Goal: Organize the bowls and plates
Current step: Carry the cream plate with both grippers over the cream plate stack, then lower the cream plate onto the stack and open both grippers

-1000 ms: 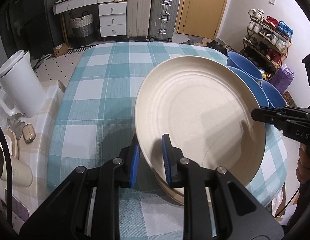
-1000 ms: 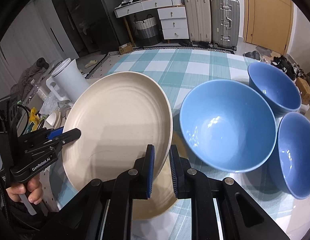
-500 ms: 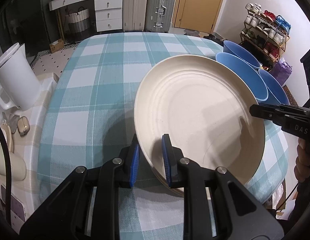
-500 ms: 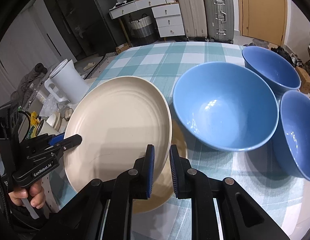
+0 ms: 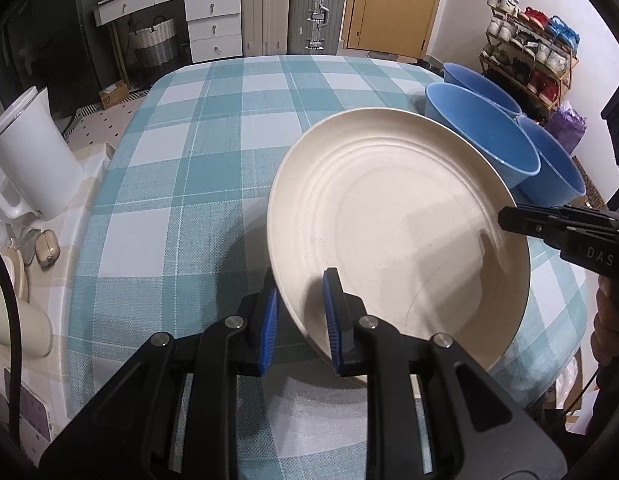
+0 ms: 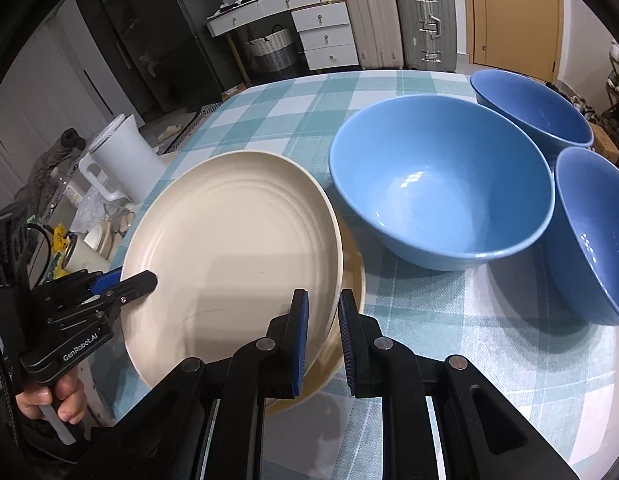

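**Cream plate held by both tongs above a second plate**

Left tongs (image 5: 299, 312): closed on the near-left rim of the cream plate (image 5: 397, 232), one blue pad under the rim, the other inside the dish. Right tongs (image 6: 322, 332): closed on the opposite rim of the same plate, pads either side of the edge. In the left wrist view the right tongs enter from the right edge and meet the plate rim there; in the right wrist view the left tongs (image 6: 143, 280) do the same from the lower left, with a hand (image 6: 57, 404) on their handle.

Plate: tilted, carried between the two tongs at the near edge of the surface (image 5: 213, 148), which bears a teal-and-white checked cloth. Directly beneath it lies a second cream plate (image 6: 351, 280), flat on the cloth; its rim shows past the held plate's right edge. Whether the two plates touch I cannot tell.

Three blue bowls stand upright to the right of the plates: a large bowl (image 6: 441, 188) just beside them, a far bowl (image 6: 533, 110) and a near-right bowl (image 6: 593, 232) close behind. White jug (image 5: 27, 156) stands off the left side of the surface.
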`<control>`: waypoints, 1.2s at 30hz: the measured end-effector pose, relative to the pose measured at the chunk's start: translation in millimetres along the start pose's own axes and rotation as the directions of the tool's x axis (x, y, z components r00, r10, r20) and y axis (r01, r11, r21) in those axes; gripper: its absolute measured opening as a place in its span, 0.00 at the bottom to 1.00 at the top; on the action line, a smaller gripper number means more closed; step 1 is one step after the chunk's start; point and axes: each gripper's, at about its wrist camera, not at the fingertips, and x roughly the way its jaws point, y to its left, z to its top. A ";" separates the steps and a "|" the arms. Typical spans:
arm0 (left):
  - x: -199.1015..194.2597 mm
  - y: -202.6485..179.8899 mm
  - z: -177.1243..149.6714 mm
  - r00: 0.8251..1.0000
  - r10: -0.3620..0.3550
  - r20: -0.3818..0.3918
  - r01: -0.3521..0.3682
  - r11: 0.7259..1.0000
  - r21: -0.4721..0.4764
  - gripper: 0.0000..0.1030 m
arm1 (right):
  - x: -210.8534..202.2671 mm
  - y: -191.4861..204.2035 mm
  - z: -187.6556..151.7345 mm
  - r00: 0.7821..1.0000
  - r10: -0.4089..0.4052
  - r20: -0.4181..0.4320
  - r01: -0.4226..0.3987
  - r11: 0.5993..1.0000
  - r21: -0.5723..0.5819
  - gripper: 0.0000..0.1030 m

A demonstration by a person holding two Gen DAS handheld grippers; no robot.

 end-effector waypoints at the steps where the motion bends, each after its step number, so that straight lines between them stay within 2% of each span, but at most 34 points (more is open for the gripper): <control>1: 1.5 -1.3 -0.2 1.000 0.003 -0.001 -0.003 1.000 0.005 0.17 | 1.6 -0.4 -1.5 1.000 -0.006 -0.001 0.006 1.000 0.003 0.16; 15: 22.7 -9.4 -2.0 0.999 0.026 -0.025 -0.025 0.999 0.032 0.17 | 14.7 -4.4 -10.8 0.999 -0.049 -0.020 0.049 0.999 0.009 0.16; 21: 26.4 -12.7 -1.5 0.998 0.056 -0.026 -0.055 0.997 0.058 0.19 | 18.5 0.3 -11.0 0.997 -0.075 -0.019 0.074 0.997 -0.011 0.17; 31: 38.6 -16.3 -1.2 0.991 0.105 -0.079 -0.097 0.991 0.097 0.21 | 19.8 4.6 -10.3 0.995 -0.098 -0.011 0.098 0.994 -0.041 0.17; 36: 41.6 -20.4 -2.3 0.989 0.132 -0.073 -0.122 0.984 0.128 0.22 | 20.3 4.2 -9.8 0.994 -0.108 -0.009 0.108 0.993 -0.048 0.17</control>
